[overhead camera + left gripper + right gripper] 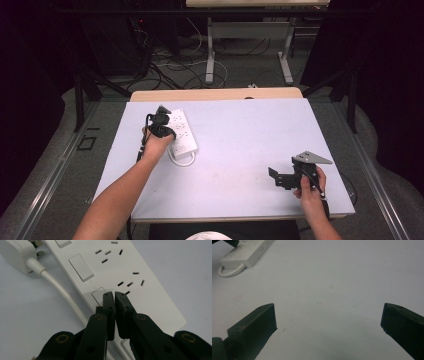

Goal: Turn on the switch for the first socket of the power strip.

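Dark curtains and a tangle of floor cables frame my view, and in the middle sits the table (pixel 240 145) with its pale lavender-white top. On its left part lies a white power strip (pixel 183 131), running lengthwise away from me, its white cord (pixel 182 160) looping at the near end.

I have the left gripper (pixel 161 119) over the near part of that strip, held in the left hand (pixel 156 145). In the left gripper view its two black jaws are pressed almost together, only a hairline gap between them, with nothing clamped; their tips sit right at one of the strip's rocker switches (pixel 99 293), though I cannot tell for certain whether they press on it. Another switch (pixel 81 267) lies farther along, beside the rows of socket slots.

I keep the right gripper (pixel 280 177) low over the bare right part of the table, well apart from the strip, in the right hand (pixel 311 190). In the right gripper view its jaws stand wide apart and hold nothing.
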